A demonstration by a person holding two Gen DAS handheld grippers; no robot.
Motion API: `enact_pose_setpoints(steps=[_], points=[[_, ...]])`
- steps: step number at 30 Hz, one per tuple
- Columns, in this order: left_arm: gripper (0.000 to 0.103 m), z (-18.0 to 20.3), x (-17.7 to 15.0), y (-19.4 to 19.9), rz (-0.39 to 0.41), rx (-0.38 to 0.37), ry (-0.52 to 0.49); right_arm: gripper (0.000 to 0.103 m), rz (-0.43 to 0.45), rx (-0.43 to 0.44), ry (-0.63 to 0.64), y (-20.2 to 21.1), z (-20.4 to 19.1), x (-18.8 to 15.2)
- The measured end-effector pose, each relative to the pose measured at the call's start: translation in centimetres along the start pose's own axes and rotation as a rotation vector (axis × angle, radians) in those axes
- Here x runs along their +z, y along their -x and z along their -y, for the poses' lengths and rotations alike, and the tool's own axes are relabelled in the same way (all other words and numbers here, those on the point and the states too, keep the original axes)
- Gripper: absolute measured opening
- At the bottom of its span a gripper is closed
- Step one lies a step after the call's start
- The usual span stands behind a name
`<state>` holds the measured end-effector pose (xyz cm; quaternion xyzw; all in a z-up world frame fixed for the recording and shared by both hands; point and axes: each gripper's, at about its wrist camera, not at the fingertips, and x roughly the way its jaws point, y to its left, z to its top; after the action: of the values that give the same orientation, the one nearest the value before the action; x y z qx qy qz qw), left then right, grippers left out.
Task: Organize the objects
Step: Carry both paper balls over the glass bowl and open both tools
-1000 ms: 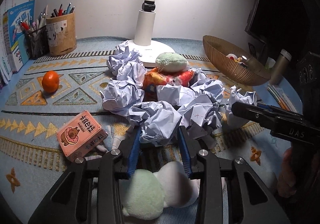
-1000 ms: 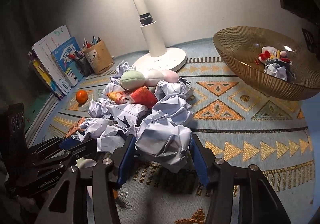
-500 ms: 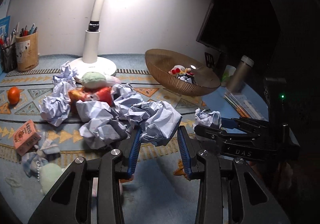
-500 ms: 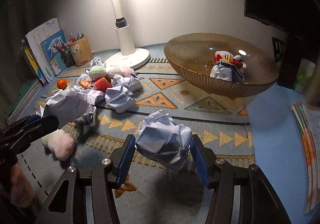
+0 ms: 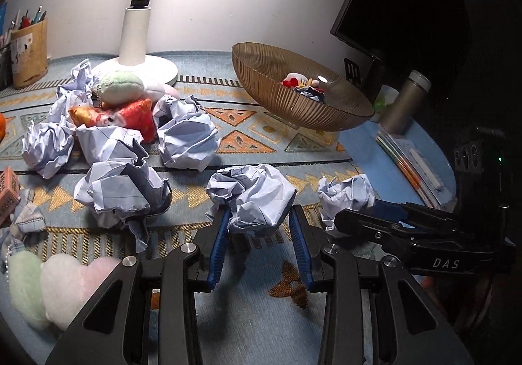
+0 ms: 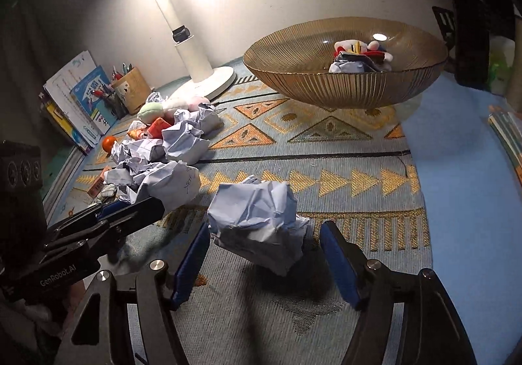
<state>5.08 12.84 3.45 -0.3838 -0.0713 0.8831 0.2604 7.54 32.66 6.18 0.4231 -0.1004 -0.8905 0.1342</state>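
Left gripper: the blue pads pinch a crumpled paper ball on both sides, holding it clear above the rug.

Right gripper: the jaws have just been opening. The pads stand spread, with a gap showing on either side of a second paper wad that sits between them without being pressed. Whether this wad rests on the rug or hangs just above it cannot be told; a dark shadow lies beneath it.

In the left view the right gripper's black fingers lie to the right, beside the left one, with the wad at their tips.

Farther out, a heap of paper balls lies on the rug to the left, mixed with a green plush and a red-orange plush. A pastel plush lies near the left gripper's body. A white lamp stands behind the heap.

A ribbed amber bowl stands well apart to the right rear, holding a paper wad and a small toy. An orange, a pen cup and booklets sit at far left.
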Motion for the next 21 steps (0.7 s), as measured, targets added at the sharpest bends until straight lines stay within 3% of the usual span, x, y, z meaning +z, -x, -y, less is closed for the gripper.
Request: enact_pose_setpoints(steps=[1,3,9,15,21], points=[[0.033,0.0,0.0,0.1,0.0,-0.001,0.001,0.068,-0.008,-0.002,-0.008,-0.3,0.0,0.0],[0.033,0.2,0.2,0.2,0.004,-0.003,-0.001,0.056,-0.004,0.02,-0.002,-0.3,-0.2,0.0],[0.033,2.0,2.8,1.7,0.046,-0.045,-0.028,0.054,0.108,-0.019,0.032,2.9,-1.1,1.1],[0.033,5.5,10.3,1.0,0.133,-0.053,-0.077,0.055,0.334,-0.163,-0.019,8.4,1.1,7.6],[0.034,6.8,15.1,-4.4,0.115,-0.049,-0.093,0.055,0.354,-0.232,-0.137,7.0,5.5,13.3]])
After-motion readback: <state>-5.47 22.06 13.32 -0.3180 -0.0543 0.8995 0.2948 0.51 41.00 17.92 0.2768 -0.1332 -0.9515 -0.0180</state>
